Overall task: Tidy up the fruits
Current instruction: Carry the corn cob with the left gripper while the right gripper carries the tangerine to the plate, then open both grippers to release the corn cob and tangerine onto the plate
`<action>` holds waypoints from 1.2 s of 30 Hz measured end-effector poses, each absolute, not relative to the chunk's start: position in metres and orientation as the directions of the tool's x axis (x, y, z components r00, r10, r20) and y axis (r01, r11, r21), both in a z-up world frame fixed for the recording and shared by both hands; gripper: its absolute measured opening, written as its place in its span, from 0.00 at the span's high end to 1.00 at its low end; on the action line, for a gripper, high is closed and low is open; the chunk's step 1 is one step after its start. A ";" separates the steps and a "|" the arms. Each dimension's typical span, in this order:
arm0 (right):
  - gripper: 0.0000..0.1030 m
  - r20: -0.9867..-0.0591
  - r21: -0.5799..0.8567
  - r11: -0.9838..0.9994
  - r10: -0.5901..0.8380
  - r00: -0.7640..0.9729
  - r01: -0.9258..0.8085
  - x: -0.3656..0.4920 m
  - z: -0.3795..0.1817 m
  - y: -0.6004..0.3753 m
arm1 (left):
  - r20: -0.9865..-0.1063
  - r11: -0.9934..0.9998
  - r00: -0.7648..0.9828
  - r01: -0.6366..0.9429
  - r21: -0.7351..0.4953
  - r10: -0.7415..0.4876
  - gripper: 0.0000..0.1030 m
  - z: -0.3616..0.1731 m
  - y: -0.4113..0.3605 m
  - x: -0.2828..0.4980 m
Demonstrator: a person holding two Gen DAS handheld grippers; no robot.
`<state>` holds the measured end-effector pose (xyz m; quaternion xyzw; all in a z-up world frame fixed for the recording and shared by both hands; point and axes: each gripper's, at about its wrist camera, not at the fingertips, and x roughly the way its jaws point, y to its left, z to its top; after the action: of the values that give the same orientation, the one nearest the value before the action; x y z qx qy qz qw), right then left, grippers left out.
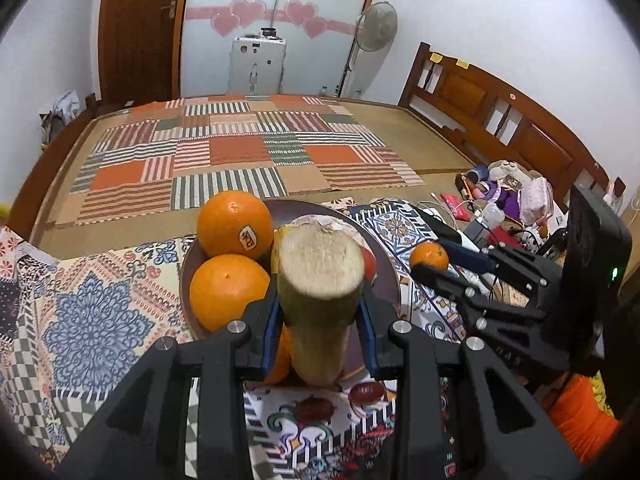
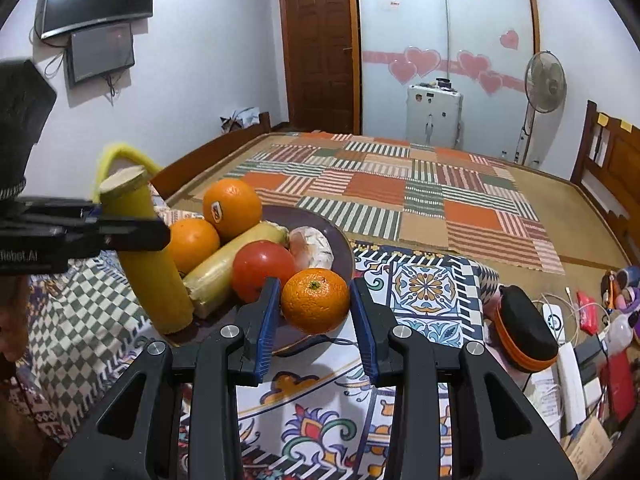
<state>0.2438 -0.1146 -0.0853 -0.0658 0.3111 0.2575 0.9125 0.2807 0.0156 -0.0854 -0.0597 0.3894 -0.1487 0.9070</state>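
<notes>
Bright even indoor light, strong fisheye bending, dark vignetted corners

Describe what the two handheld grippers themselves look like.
Both the left gripper and right gripper are matte black angular linkages with silver pivot screws and ribbed blue pads. The left carries white lettering along its side, the right a boxy black body with a green light. No cables visible.

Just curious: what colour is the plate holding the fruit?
Dark brownish purple plate, clearest in the right wrist view.

Stalk point(image 1: 320, 304) hides tomato point(image 1: 370, 266); plate point(image 1: 386, 280) mostly covered.
</notes>
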 end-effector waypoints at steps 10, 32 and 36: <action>0.68 -0.632 0.038 0.846 0.433 0.643 -0.532 0.246 -0.097 -0.109 | -0.709 0.945 0.626 0.180 -0.274 -0.324 0.68 -0.092 0.021 0.319; 0.67 -0.668 0.047 0.795 0.476 0.573 -0.605 0.244 -0.106 -0.085 | -0.726 0.973 0.648 0.139 -0.184 -0.230 0.64 -0.102 0.011 0.333; 0.66 -0.657 0.067 0.798 0.487 0.576 -0.598 0.243 -0.103 -0.090 | -0.712 0.976 0.668 0.147 -0.160 -0.217 0.62 -0.094 0.012 0.322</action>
<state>0.2431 -0.0900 -0.1026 -0.0815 0.3433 0.3069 0.8839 0.3218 0.0115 -0.0943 -0.0446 0.3954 -0.0997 0.9120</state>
